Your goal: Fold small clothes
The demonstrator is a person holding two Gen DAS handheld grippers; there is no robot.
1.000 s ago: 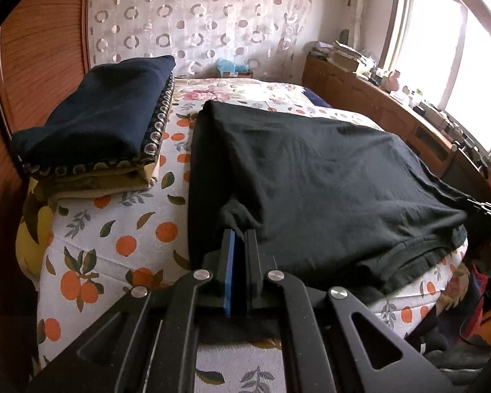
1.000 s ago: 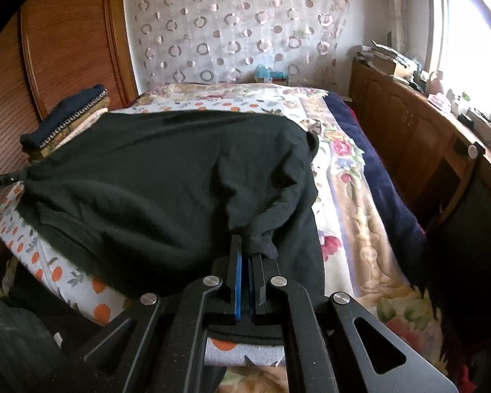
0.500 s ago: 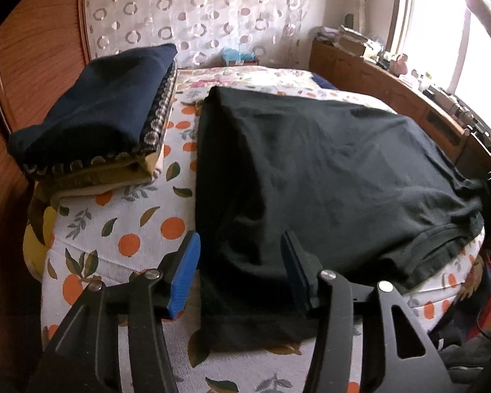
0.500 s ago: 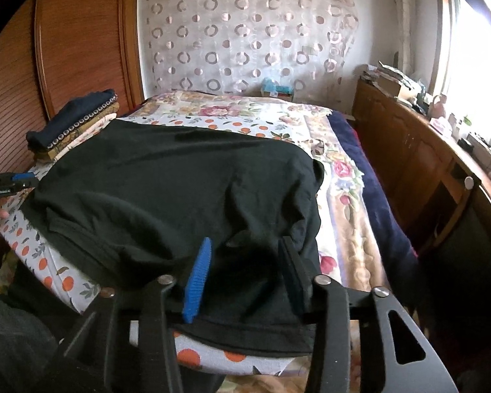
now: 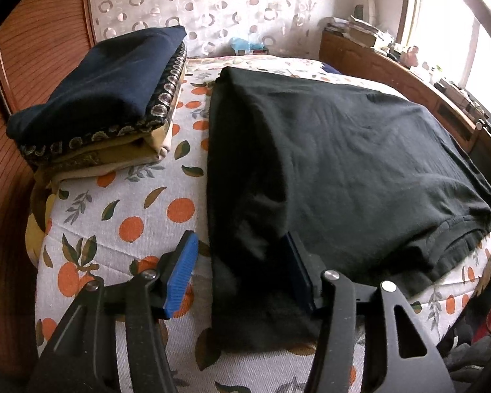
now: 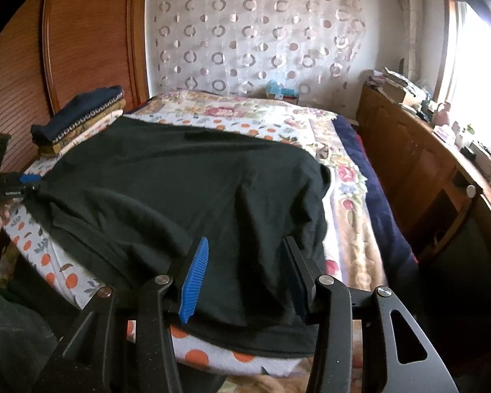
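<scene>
Black garment (image 5: 343, 163) is lying folded flat on the orange-print bedspread (image 5: 121, 229), w/ its near edge hanging over the bed's front. Left gripper (image 5: 242, 271) is opening, jaws apart, garment's near left corner sitting btwn them, pads not pressing. Right gripper (image 6: 245, 271) is sitting w/ jaws apart over garment's near right corner, gripping nothing. Stack of folded clothes (image 5: 108, 98) is resting left of the garment, near the wooden headboard (image 5: 32, 82).

Folded stack (image 5: 98, 98) left of shirt (image 5: 343, 163), prob. apart
</scene>
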